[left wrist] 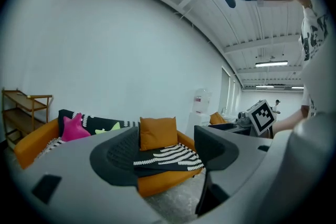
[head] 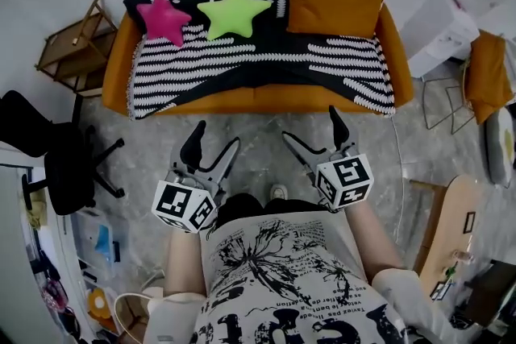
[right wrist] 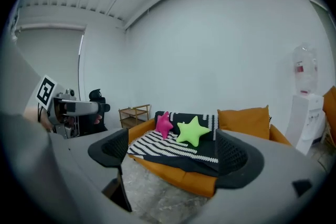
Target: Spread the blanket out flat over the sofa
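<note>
Head view: blanket (head: 258,60) lies spread over sofa (head: 242,99), task apparently near done; left gripper (head: 216,134) and right gripper (head: 310,125) hover nearby, jaws wide apart, empty.

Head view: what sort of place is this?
Likely an office or lab lounge, not a home: a sofa, an office chair, a water dispenser and strip lights overhead.
</note>
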Motion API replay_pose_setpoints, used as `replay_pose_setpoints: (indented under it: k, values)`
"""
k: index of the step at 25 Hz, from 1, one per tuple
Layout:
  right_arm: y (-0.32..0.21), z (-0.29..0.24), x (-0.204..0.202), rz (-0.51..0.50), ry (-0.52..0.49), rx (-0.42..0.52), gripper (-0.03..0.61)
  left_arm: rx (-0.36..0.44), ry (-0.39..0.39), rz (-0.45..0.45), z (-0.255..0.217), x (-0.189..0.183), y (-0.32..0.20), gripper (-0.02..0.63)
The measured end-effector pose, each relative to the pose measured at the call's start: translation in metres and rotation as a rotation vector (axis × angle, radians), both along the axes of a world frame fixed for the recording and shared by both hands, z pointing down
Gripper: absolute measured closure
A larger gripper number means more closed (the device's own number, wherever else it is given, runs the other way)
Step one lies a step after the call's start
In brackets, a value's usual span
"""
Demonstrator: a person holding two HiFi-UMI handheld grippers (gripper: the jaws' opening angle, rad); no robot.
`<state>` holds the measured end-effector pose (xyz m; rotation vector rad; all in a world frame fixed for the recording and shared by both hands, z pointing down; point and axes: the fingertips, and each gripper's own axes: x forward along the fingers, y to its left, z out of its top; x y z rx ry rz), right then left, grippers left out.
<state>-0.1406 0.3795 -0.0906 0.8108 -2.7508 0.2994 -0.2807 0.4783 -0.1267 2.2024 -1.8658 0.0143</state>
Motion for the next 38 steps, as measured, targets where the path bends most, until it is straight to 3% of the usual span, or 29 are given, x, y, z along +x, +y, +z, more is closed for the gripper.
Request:
replay_pose_setpoints:
  k: [6,13,17,24,31,38]
  values:
    - [-0.073,0.035,-0.025,0.003,0.044,-0.077,0.058,-0.053,0.033,-0.016,0.027,-0.033,-0.071,0.285]
    - [-0.168,0.078,-0.092,-0.003,0.136,-0.105,0.058,-0.122,0.017,0.011,0.080,-0.101,-0.183,0.285]
    - [-0.224,0.124,-0.127,0.009,0.262,-0.211,0.058,-0.214,0.011,0.044,0.123,-0.142,-0.249,0.285]
    - [-0.300,0.236,-0.188,-0.016,0.481,-0.348,0.070,-0.470,-0.014,0.156,0.261,-0.205,-0.332,0.285]
    - [-0.345,0.377,-0.189,-0.038,0.711,-0.496,0.100,-0.699,0.018,0.273,0.411,-0.225,-0.378,0.285]
    - [-0.377,0.497,-0.197,-0.123,0.861,-0.552,0.161,-0.826,-0.027,0.368,0.525,-0.241,-0.412,0.287]
